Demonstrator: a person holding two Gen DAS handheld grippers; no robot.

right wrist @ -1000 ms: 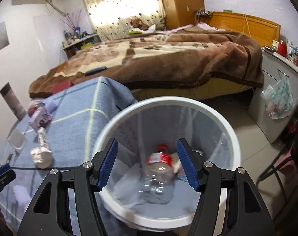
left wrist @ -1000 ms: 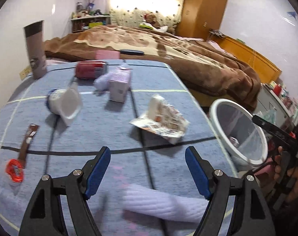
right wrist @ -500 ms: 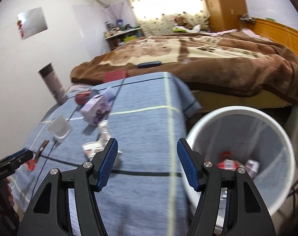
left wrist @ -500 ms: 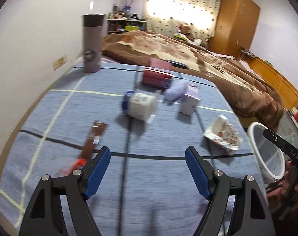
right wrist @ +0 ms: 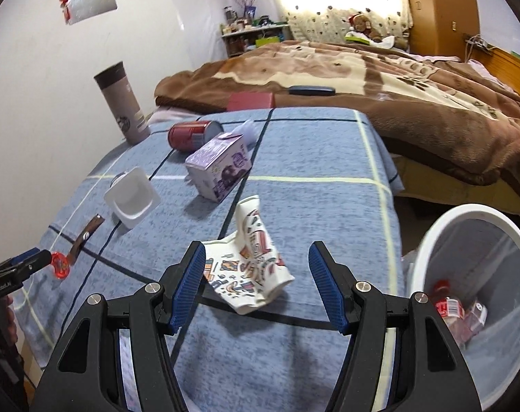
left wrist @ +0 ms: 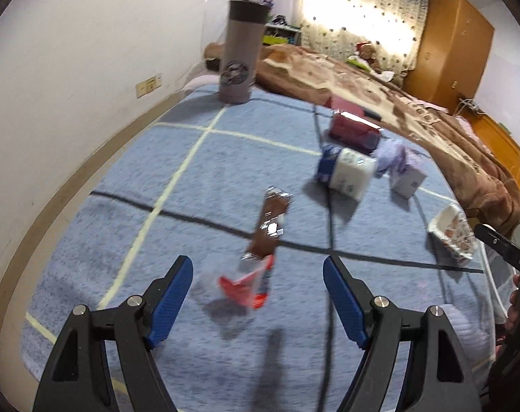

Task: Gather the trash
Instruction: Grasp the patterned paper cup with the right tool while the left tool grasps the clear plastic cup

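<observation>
Progress looks partial: both tools are spread wide with nothing between their blue pads, so neither carries any trash at this moment. Nearest the right tool (right wrist: 256,283), close to the desk's near edge, lies a crumpled printed paper cup (right wrist: 251,267), just ahead of the open jaws and untouched. Off the desk's right edge stands the white bin (right wrist: 431,240), and inside it I can see a clear bottle with a red label (right wrist: 447,304) plus some other piece too blurred to name, so part of the collecting appears done.

The left tool (left wrist: 258,300) hangs over the desk (left wrist: 191,185) toward its near left corner, jaws released, with a red-and-clear wrapper (left wrist: 248,283) and a long brown wrapper (left wrist: 270,225) lying just ahead of it on the blue cloth.

Further in, around the middle of the desk, a white yoghurt pot (right wrist: 131,201) lies on its side, with a purple carton (right wrist: 218,166) near it. Beyond these, toward the far edge, a red can (right wrist: 191,134) lies tipped over beside a pale crumpled scrap (right wrist: 248,128). At the far left corner a tall grey tumbler (right wrist: 122,103) stands upright; I judge it is probably not trash.

By this reading, at least seven pieces remain on the desk.
</observation>
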